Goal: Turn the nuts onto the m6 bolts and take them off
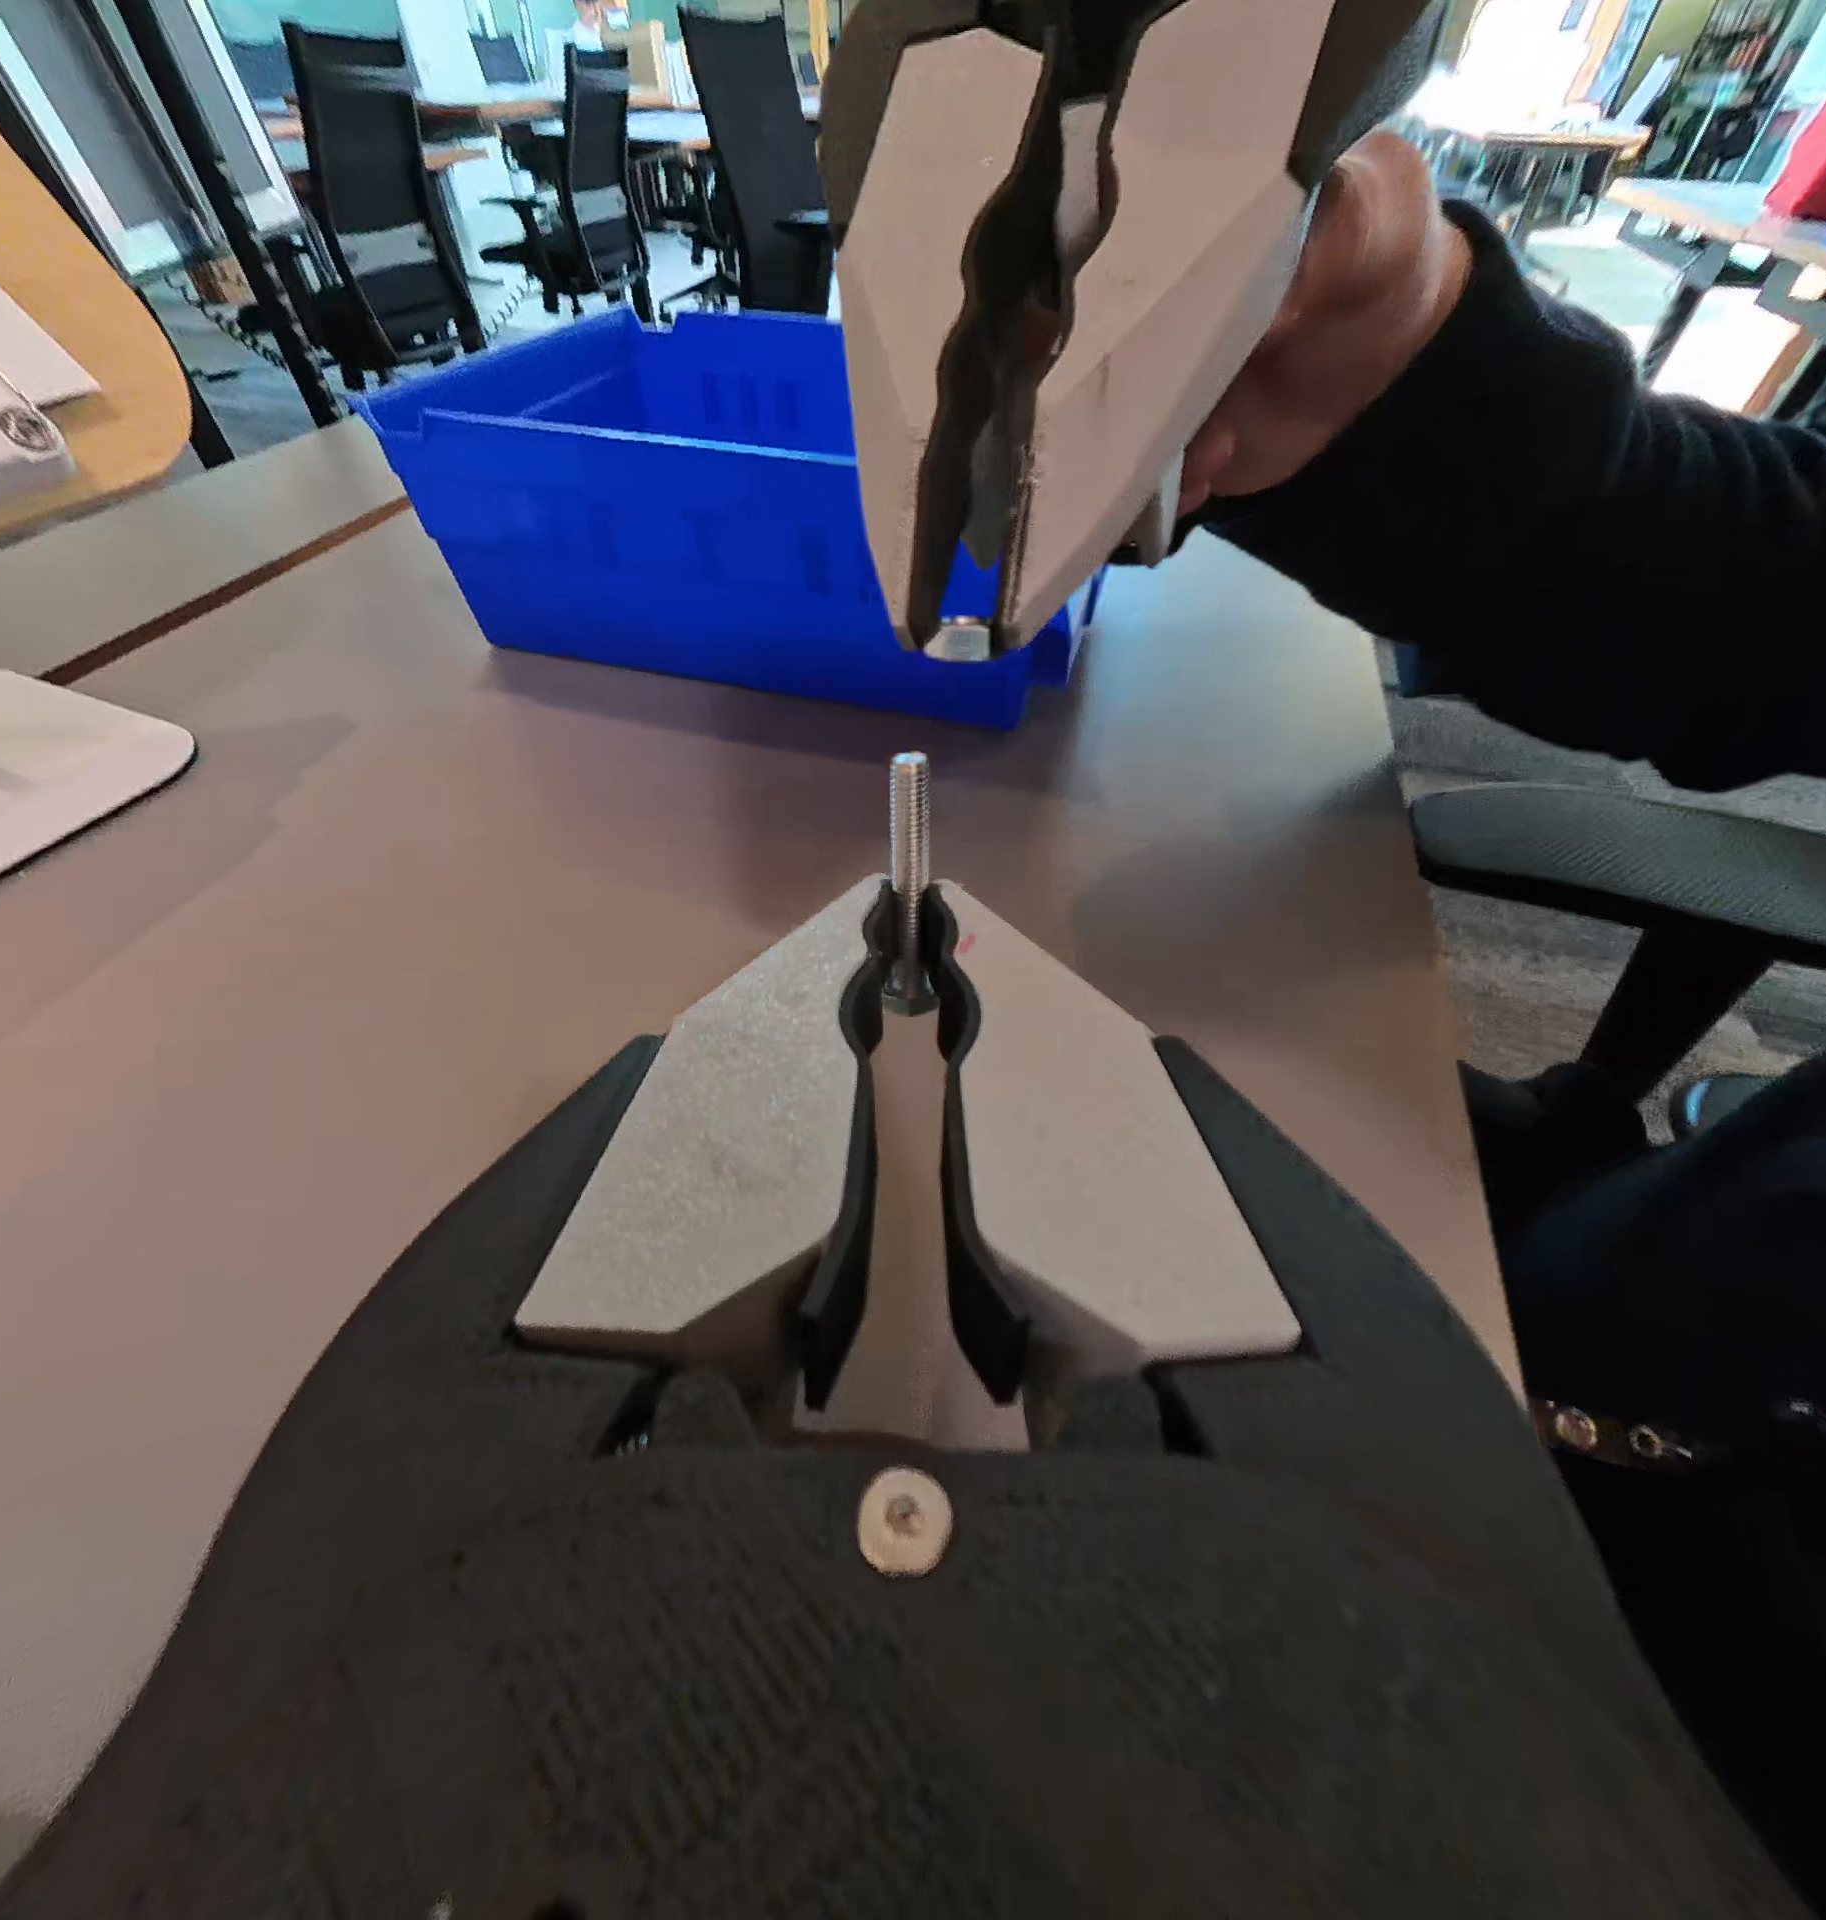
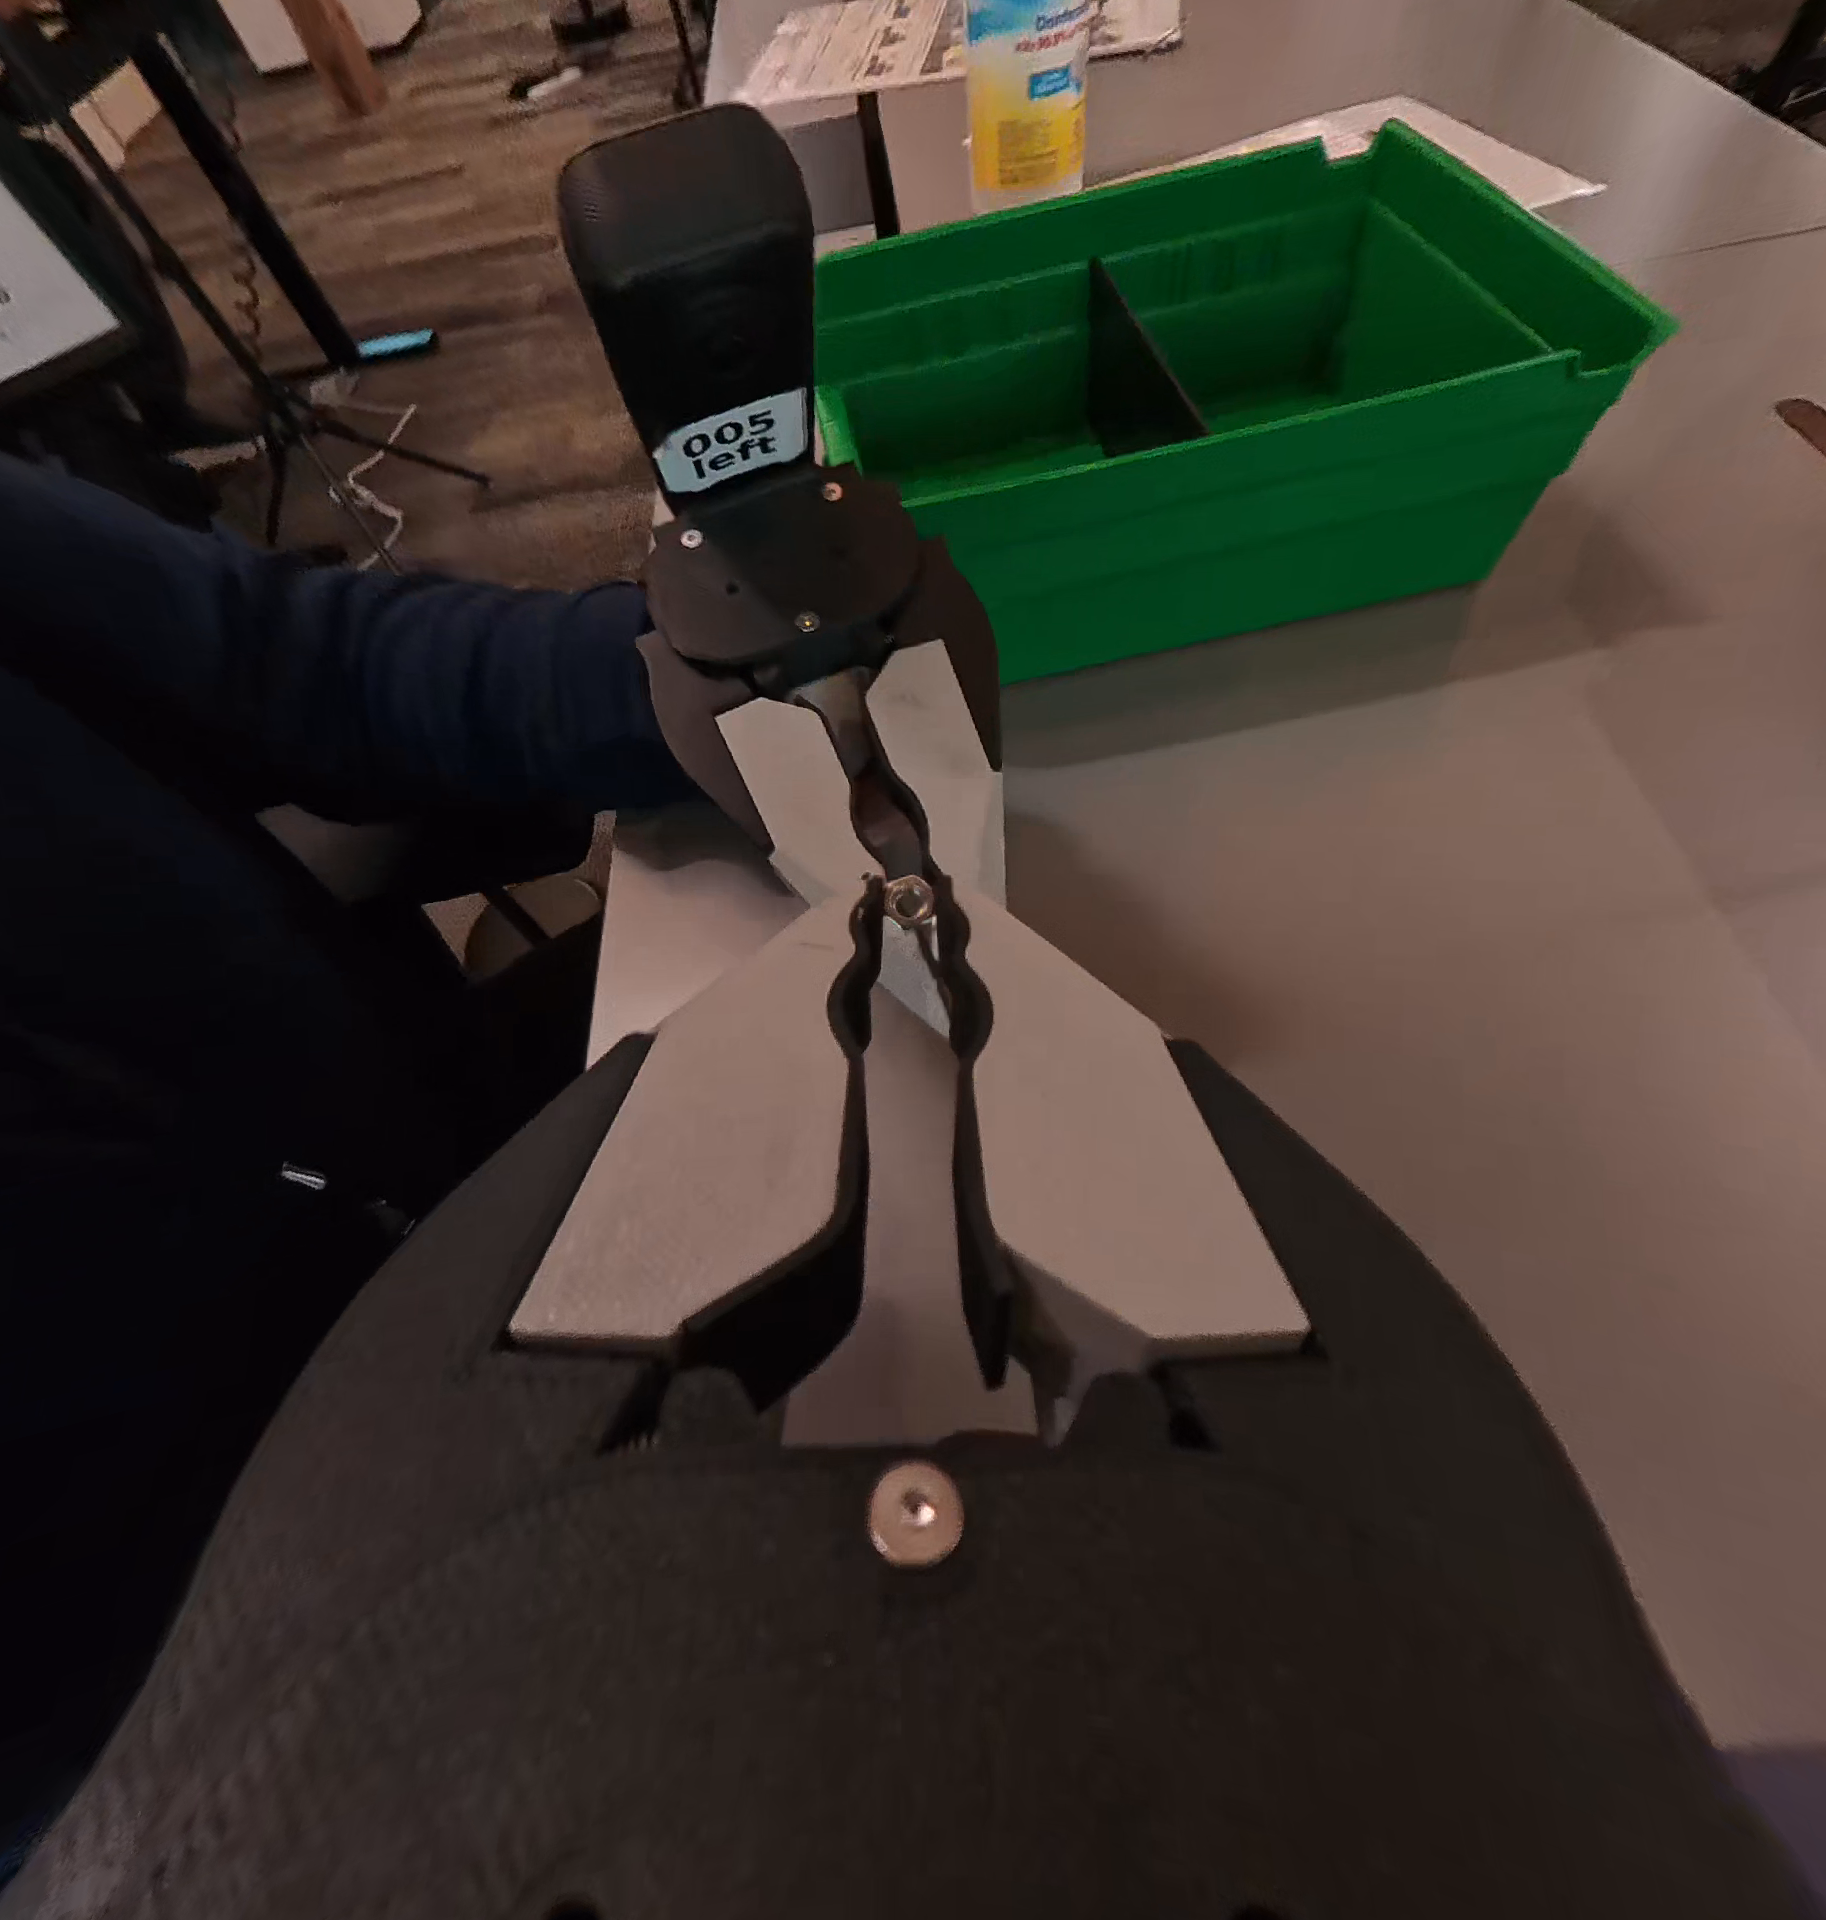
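Note:
My left gripper is shut on a silver M6 bolt. The bolt's head sits between the pads and its threaded shaft sticks out forward, over the grey table. My right gripper is shut on a silver hex nut. In the left wrist view the right gripper hangs point-down above the bolt's tip, with the nut at its fingertips and a clear gap down to the bolt. In the right wrist view the left gripper lies just beyond the nut, and the bolt is hidden behind the nut.
A blue bin stands on the table behind the bolt. A green bin with a black divider stands at the back right in the right wrist view, with a bottle behind it. A person's dark sleeves reach in. Office chairs stand beyond the table. Some 6 cm of space lies between my two pairs of fingers.

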Demonstrator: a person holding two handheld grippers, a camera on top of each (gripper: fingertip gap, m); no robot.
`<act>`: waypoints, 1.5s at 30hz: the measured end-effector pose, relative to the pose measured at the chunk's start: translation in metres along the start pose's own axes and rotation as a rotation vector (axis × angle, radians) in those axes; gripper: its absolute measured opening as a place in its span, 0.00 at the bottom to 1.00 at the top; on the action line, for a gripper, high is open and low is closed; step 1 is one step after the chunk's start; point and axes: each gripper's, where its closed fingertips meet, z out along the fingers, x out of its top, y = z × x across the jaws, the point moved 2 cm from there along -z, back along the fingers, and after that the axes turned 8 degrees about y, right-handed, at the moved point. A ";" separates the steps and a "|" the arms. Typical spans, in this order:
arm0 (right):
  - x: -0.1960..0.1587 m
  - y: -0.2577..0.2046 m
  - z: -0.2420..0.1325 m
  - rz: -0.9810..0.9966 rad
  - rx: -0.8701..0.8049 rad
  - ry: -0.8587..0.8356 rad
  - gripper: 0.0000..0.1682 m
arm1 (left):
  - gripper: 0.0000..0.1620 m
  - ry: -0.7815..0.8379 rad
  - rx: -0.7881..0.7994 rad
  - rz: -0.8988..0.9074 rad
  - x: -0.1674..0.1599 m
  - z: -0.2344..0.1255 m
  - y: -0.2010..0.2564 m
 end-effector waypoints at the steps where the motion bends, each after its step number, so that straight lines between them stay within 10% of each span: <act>1: 0.003 -0.001 0.001 -0.009 0.000 -0.012 0.04 | 0.01 0.016 -0.008 -0.004 0.002 0.000 0.002; 45: -0.016 -0.001 0.002 -0.033 -0.007 -0.276 0.04 | 0.01 0.060 -0.031 0.009 0.000 0.010 0.011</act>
